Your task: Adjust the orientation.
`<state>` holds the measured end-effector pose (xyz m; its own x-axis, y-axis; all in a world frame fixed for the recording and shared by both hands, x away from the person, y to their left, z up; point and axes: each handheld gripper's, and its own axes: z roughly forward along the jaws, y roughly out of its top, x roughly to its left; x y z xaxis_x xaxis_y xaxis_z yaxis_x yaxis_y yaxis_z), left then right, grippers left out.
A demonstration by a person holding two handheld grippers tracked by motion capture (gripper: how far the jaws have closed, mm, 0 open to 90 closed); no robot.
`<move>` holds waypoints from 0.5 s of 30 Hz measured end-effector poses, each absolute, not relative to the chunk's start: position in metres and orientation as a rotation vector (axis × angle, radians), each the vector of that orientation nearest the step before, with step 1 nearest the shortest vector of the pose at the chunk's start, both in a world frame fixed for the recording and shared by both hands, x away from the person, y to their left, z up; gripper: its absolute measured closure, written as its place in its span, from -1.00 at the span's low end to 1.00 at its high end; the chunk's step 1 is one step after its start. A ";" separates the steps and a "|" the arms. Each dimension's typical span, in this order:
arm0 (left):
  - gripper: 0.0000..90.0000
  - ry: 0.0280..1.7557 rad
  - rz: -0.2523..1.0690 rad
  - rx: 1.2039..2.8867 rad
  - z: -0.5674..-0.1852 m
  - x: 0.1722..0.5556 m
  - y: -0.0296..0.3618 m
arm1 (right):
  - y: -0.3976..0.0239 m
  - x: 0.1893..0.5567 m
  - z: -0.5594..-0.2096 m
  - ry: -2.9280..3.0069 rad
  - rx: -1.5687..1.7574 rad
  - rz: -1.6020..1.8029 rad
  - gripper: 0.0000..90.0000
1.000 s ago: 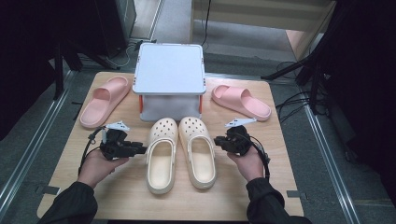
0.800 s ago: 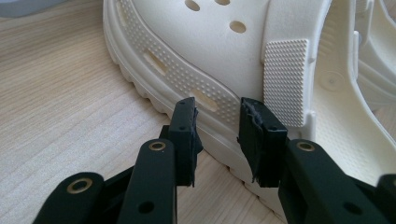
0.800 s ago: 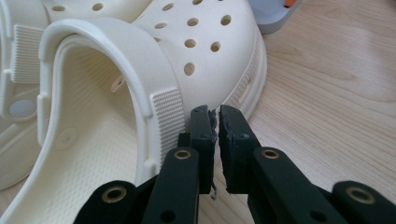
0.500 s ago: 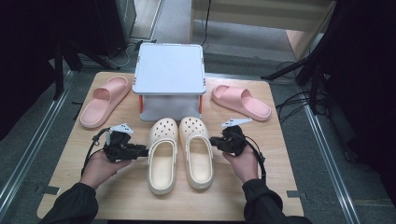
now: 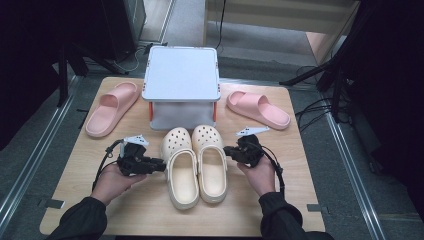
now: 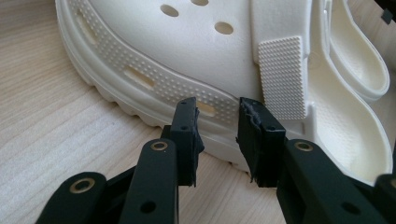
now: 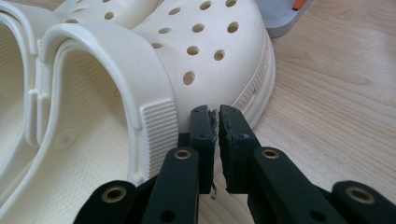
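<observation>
We have the cream clogs (image 5: 195,162) paired on the desk (image 5: 150,215) between our claws. The left claw (image 5: 161,166) stands half open at the left clog's side; the right claw (image 5: 228,150), nearly closed, grips nothing. No lift has begun.

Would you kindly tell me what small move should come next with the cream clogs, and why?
Probably push both claws inward to press the clogs together. The left claw sits half open at the left clog's outer side, the right claw, nearly shut, at the right clog's side; neither grips anything.
</observation>
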<state>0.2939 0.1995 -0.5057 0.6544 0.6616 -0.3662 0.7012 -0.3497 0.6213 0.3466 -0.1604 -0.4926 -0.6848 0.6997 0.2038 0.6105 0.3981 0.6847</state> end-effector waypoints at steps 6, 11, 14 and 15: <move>0.46 1.072 -0.049 2.090 -0.503 0.295 0.203 | -0.164 0.345 -0.487 2.502 1.203 1.217 0.87; 0.52 1.080 -0.014 2.070 -0.493 0.294 0.208 | -0.171 0.332 -0.473 2.440 1.167 1.323 0.79; 0.53 1.089 -0.008 2.069 -0.489 0.294 0.211 | -0.173 0.323 -0.465 2.422 1.156 1.372 0.75; 0.53 1.093 -0.006 2.063 -0.487 0.294 0.212 | -0.173 0.320 -0.462 2.420 1.148 1.387 0.72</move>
